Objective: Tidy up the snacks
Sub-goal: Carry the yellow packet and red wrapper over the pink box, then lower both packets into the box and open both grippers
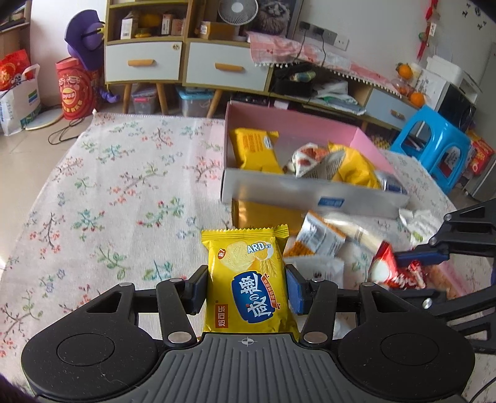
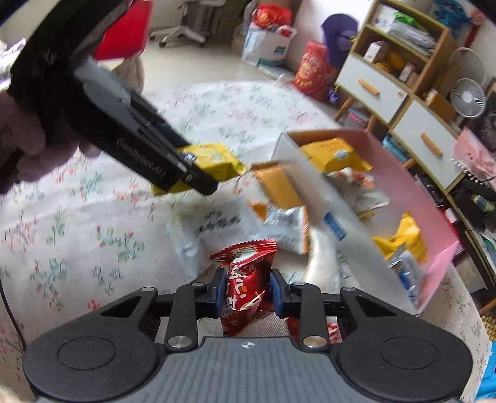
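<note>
The left tongs (image 1: pixel 246 290) grip one yellow biscuit packet (image 1: pixel 249 279); both blue pads press its sides, and the packet stands upright between them, above the bench (image 1: pixel 108 192) with its flowered cloth. The right tongs (image 2: pixel 245 293) are closed on one red snack packet (image 2: pixel 243 285), which sits squeezed between the two pads with its crimped top pointing away from the camera.

Ahead of the left tongs and a little to the right stands one open box (image 1: pixel 310 189) with a pink inside and a grey outside. In it I can count one yellow packet (image 1: pixel 255 148) at the far left, one white and red packet (image 1: pixel 307 158) in the middle and one more yellow bag (image 1: pixel 356 167) beside it; the rest in there is blurred.

Between the box and the right tongs lie loose packets: one orange and silver packet (image 2: pixel 286 228) and one white packet (image 2: pixel 204 229) just beyond the red one. The exact number of loose packets I cannot tell.

Past the bench there are two drawers (image 1: pixel 142 62) with orange handles, one blue stool (image 1: pixel 431 145) and one fan (image 1: pixel 238 11).
</note>
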{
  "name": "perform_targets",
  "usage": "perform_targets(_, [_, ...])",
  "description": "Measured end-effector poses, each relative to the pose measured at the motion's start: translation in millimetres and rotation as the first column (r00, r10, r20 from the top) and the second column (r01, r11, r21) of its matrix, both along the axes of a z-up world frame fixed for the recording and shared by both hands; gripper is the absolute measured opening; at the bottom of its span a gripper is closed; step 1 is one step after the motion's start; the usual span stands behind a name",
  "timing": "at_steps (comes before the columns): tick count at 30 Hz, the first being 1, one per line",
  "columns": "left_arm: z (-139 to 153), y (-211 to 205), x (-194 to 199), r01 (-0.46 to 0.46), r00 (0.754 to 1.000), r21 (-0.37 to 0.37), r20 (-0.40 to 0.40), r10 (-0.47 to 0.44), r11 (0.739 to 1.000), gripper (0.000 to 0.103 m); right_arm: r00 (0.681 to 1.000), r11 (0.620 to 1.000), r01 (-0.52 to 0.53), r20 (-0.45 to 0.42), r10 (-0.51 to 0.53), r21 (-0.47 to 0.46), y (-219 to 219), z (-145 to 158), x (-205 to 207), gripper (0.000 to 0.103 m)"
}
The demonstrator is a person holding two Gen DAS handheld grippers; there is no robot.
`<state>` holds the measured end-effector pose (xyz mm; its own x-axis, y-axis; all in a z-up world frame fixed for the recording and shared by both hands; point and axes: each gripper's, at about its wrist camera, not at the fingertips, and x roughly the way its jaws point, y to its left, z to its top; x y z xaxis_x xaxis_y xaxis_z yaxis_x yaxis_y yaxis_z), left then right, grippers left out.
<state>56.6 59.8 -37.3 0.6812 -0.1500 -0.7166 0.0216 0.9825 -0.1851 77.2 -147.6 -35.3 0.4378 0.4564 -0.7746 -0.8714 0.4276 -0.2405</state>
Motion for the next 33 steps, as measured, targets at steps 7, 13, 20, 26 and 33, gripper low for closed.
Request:
perform_targets(7, [23, -2, 23, -0.032, 0.998, -0.006, 0.056, 0.032, 0.999, 0.048, 0.989, 0.983, 0.128, 0.058, -0.136, 0.129, -10, 29, 26, 0.017])
perform_targets(13, [38, -16, 62, -0.013, 0.994, 0.009, 0.106, 0.012, 1.000, 0.048, 0.947, 0.927, 0.292, 0.063, -0.315, 0.234, -14, 38, 66, 0.017])
perform_targets(20, [33, -33, 118, 0.003, 0.992, 0.013, 0.122, -0.005, 1.000, 0.048, 0.857, 0.793, 0.492, -0.040, -0.513, 0.359, -28, 33, 114, 0.018])
perform_targets(26, [26, -48, 149, 0.030, 0.991, 0.002, 0.133, -0.030, 1.000, 0.048, 0.799, 0.674, 0.591, -0.211, -0.563, 0.444, -42, 23, 137, 0.018])
perform_targets(33, [15, -52, 164, 0.036, 0.990, -0.007, 0.137, -0.034, 0.999, 0.049, 0.781, 0.635, 0.614, -0.240, -0.577, 0.470, -43, 20, 144, 0.019])
